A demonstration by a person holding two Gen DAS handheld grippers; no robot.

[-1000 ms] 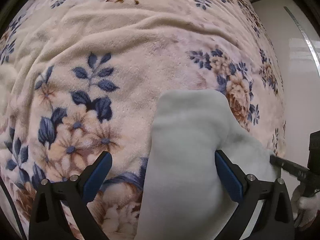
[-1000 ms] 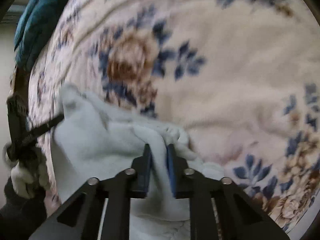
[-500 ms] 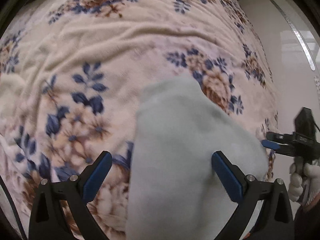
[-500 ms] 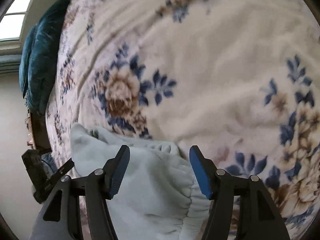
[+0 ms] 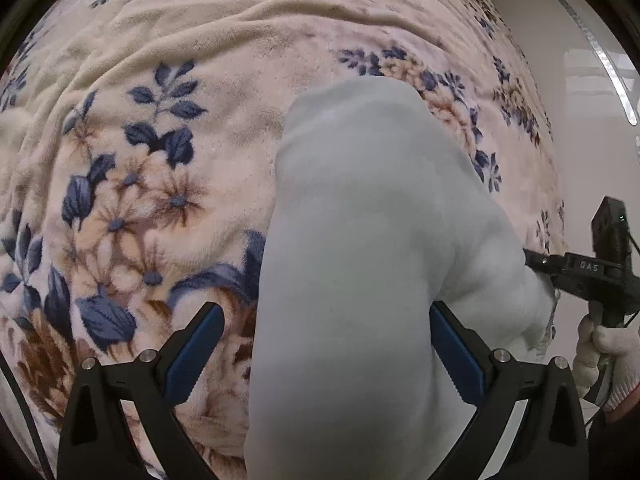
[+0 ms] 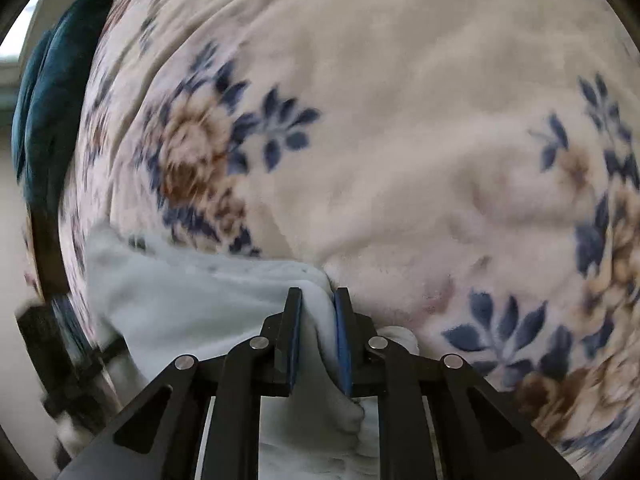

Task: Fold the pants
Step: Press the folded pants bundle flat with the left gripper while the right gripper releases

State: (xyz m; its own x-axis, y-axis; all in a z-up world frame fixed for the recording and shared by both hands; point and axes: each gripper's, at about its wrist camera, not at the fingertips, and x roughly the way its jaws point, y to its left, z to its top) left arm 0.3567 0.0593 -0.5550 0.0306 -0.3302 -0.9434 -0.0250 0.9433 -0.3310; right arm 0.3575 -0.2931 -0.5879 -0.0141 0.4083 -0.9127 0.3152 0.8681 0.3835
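Now that the right claw [image 6: 316, 336] has clamped back onto the pants [image 6: 192, 304], a new fold pull looks ready to start

Half a second ago the right claw stood spread wide over the bunched pale cloth; now its blue pads pinch a ridge of that fabric at the near edge, just beside the floral blanket [image 6: 400, 140] on the bed. The left claw [image 5: 320, 352] has not changed: jaws wide apart, holding nothing, with the pants [image 5: 360, 240] draped up between them as a long pale strip lying on the blanket [image 5: 160, 120]. In the left view the right claw [image 5: 536, 260] touches the cloth's far right edge, white-gloved hand [image 5: 604, 356] behind it. Probably a regrip for the next fold; fold still partial, fabric is soft and may slip or drag the blanket
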